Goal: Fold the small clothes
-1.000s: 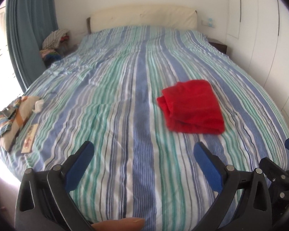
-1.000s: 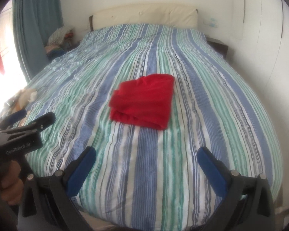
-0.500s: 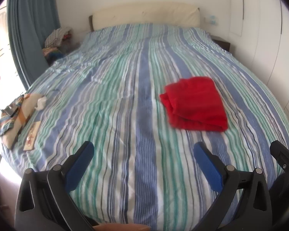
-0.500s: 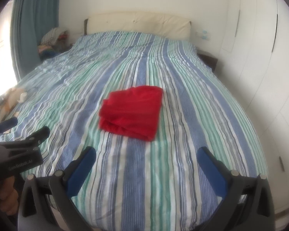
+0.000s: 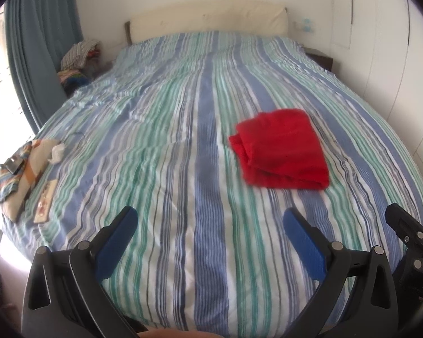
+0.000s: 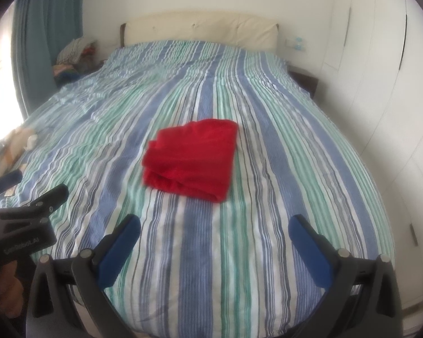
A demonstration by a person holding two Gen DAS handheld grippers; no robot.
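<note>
A folded red garment lies flat on the striped bedspread, right of the bed's middle. My left gripper hangs open over the bed's near edge, well short of the garment and to its left, nothing between its blue pads. My right gripper is open too, nearly in line with the garment and short of it. In the right wrist view the left gripper shows at the lower left, held by a hand.
A patterned cloth pile with small items lies at the bed's left edge. Clothes are heaped beside the headboard near a blue curtain. White wardrobe doors run along the right side.
Both grippers have drawn back slightly from the bed and stayed open. The red garment has not moved on the bedspread.
</note>
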